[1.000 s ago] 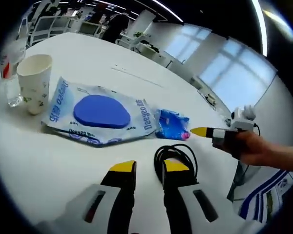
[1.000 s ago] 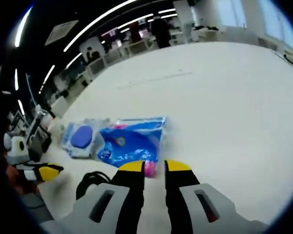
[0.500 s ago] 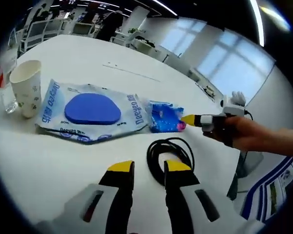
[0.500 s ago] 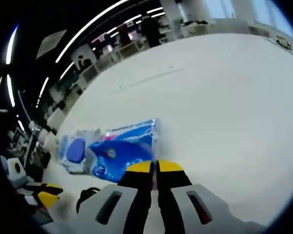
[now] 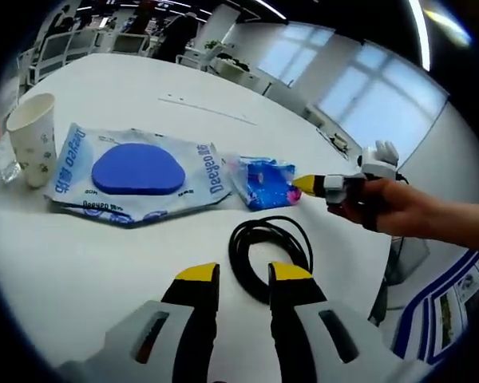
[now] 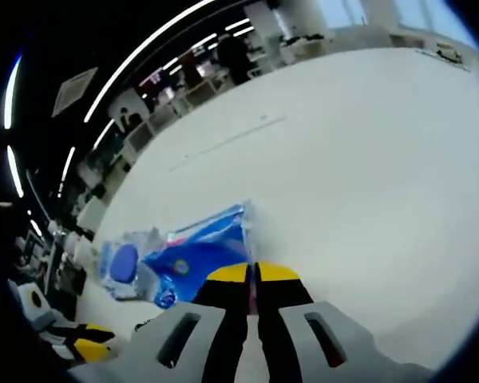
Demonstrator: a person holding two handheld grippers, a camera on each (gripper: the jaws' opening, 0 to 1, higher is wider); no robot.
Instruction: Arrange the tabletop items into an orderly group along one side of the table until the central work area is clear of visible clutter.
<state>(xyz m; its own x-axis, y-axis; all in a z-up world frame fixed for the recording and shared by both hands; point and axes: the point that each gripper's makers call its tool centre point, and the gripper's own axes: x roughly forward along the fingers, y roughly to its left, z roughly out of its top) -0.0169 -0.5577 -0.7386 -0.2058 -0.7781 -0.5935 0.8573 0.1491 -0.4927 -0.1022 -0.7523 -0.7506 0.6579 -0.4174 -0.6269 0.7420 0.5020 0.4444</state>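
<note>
Crinkly, the glossy blue packet (image 6: 193, 262) carries a pink edge.

Glossy plastic packets (image 5: 136, 177); paper cup (image 5: 32, 138); matt white table (image 5: 80, 263)

One paper cup (image 5: 32, 137), two blue packets (image 5: 136, 175) (image 5: 263, 182), one coiled black cable (image 5: 270, 254).

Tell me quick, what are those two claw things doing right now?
Left gripper: fingers open, holding nothing, above the black cable.
Right gripper: fingers shut on the small blue packet.
</note>
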